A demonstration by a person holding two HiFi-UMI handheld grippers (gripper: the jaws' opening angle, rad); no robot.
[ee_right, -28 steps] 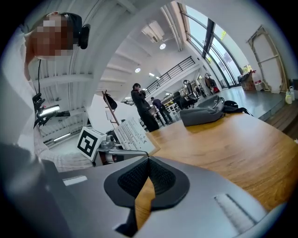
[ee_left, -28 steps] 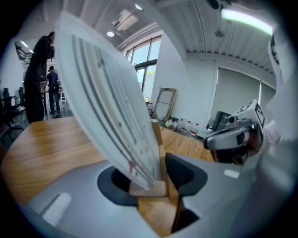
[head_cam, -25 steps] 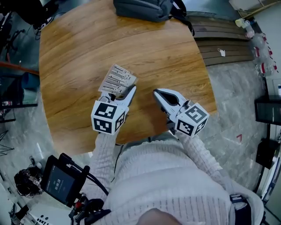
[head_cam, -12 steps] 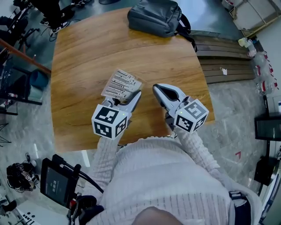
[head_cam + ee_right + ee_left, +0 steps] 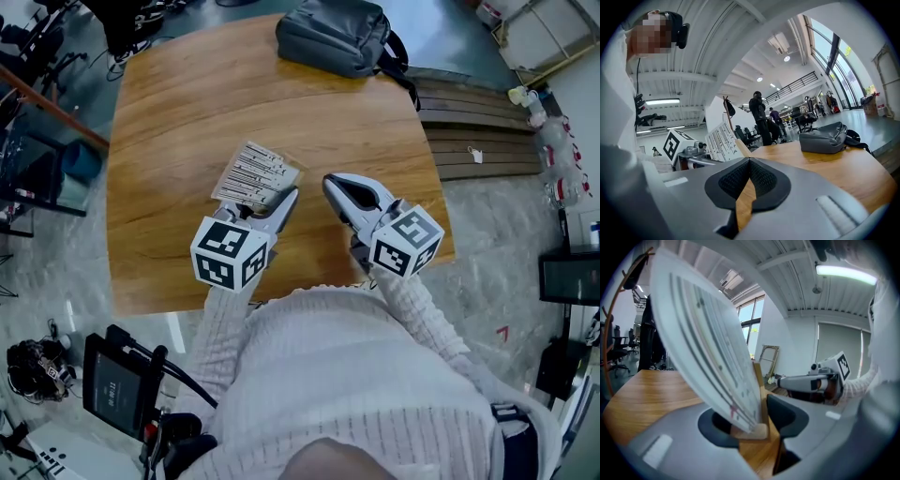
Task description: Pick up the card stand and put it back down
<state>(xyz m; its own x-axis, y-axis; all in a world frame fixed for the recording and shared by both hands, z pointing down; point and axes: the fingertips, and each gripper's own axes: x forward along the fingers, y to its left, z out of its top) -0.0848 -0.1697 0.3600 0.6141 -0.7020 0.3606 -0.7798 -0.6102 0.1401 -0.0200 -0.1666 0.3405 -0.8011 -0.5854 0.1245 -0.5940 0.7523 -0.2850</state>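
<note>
The card stand (image 5: 253,173) is a white printed card standing tilted in a small wooden base. My left gripper (image 5: 267,199) is shut on that base, which sits between the black pads in the left gripper view (image 5: 750,430), with the card (image 5: 708,343) leaning up to the left. I cannot tell whether the base touches the table (image 5: 187,103). My right gripper (image 5: 333,183) hovers just to the right, shut with nothing between its pads (image 5: 761,180). In the right gripper view the card stand (image 5: 722,138) shows at the left.
A grey backpack (image 5: 342,37) lies at the table's far edge. The table's near edge runs just under both grippers. A tablet rig (image 5: 117,384) stands on the floor at lower left, wooden steps (image 5: 478,122) at the right. People (image 5: 759,117) stand far off.
The head view has shifted a little. My left gripper keeps the same hold on the card stand, and the right gripper stays beside it.
</note>
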